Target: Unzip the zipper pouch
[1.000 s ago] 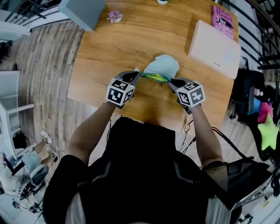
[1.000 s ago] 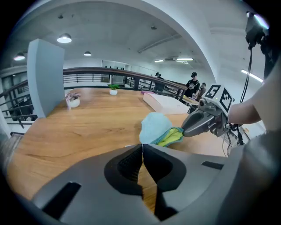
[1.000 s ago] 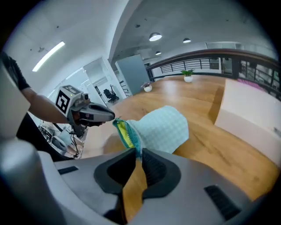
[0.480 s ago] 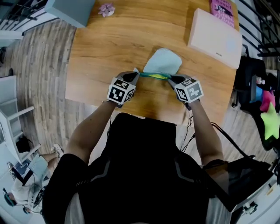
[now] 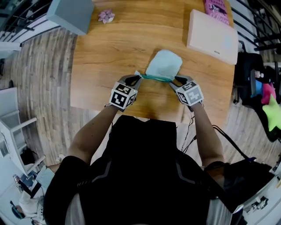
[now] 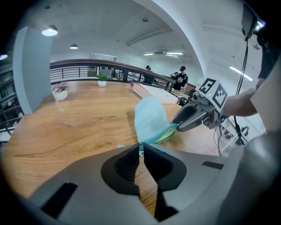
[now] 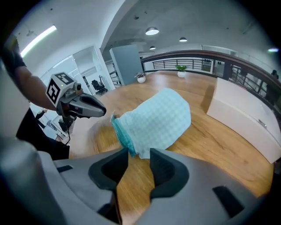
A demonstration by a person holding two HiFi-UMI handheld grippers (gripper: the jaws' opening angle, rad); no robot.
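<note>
The light blue checked zipper pouch (image 5: 163,65) lies on the wooden table (image 5: 109,52), its teal zipper edge (image 5: 156,78) stretched between both grippers. My left gripper (image 5: 135,79) is shut on the pouch's left end; in the left gripper view the jaws (image 6: 141,149) pinch the zipper end, with yellow lining (image 6: 164,136) showing beyond. My right gripper (image 5: 178,81) is at the pouch's right end. Its jaws (image 7: 139,153) are opening, with a gap between them and the pouch corner (image 7: 131,147) loose at the tips.
A white box (image 5: 213,37) lies at the table's back right with a pink book (image 5: 215,6) behind it. A grey-blue box (image 5: 70,15) and a small pink flower (image 5: 106,16) sit at the back left. The table's near edge is just under the grippers.
The right gripper's jaws have parted from the pouch's right end. The zipper mouth shows less yellow lining than before. The left gripper keeps its hold.
</note>
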